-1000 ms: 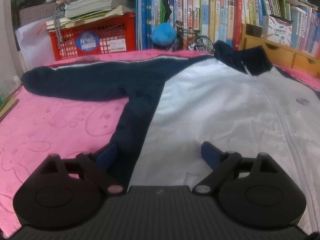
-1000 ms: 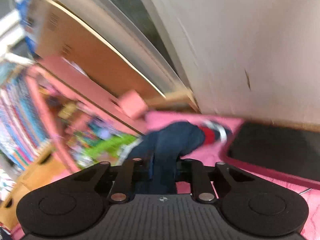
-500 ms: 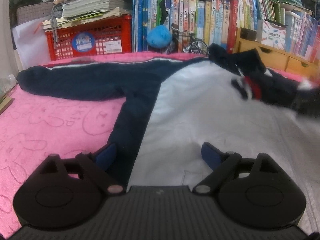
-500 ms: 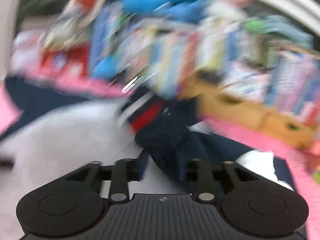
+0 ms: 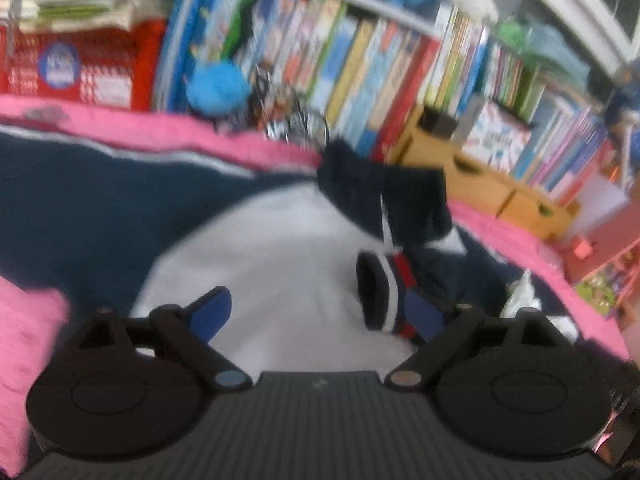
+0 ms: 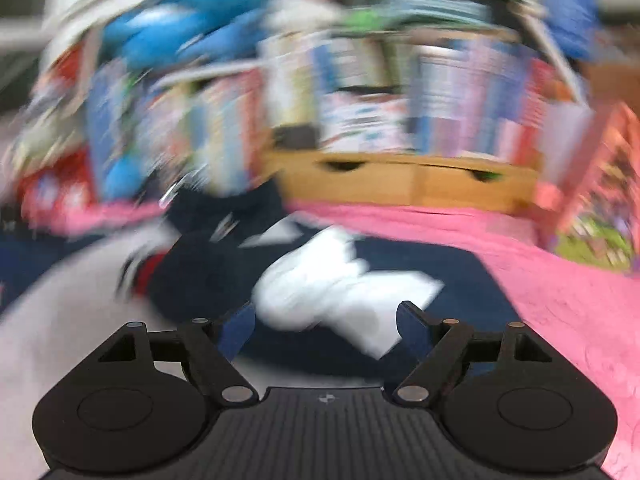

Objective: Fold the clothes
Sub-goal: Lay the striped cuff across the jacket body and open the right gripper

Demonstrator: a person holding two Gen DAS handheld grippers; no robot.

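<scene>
— What lies under your tools?

— One jacket (image 5: 272, 256), white body and navy sleeves, soft and rumpled, spread on a fuzzy pink blanket (image 5: 28, 320). One sleeve, its cuff (image 5: 384, 292) striped red and white, lies folded over the white front.

— And the tools?

— My left gripper (image 5: 316, 312) stands wide apart, nothing pinched. My right gripper (image 6: 326, 324) is opening, a bunched white fold between the jaws, untouched.

— Behind?

— A row of books (image 5: 360, 52) and one red crate (image 5: 84, 68), all blurred.

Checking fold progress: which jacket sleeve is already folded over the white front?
The sleeve with the red-striped cuff, lying across the white front; the other sleeve stretches flat sideways.
</scene>
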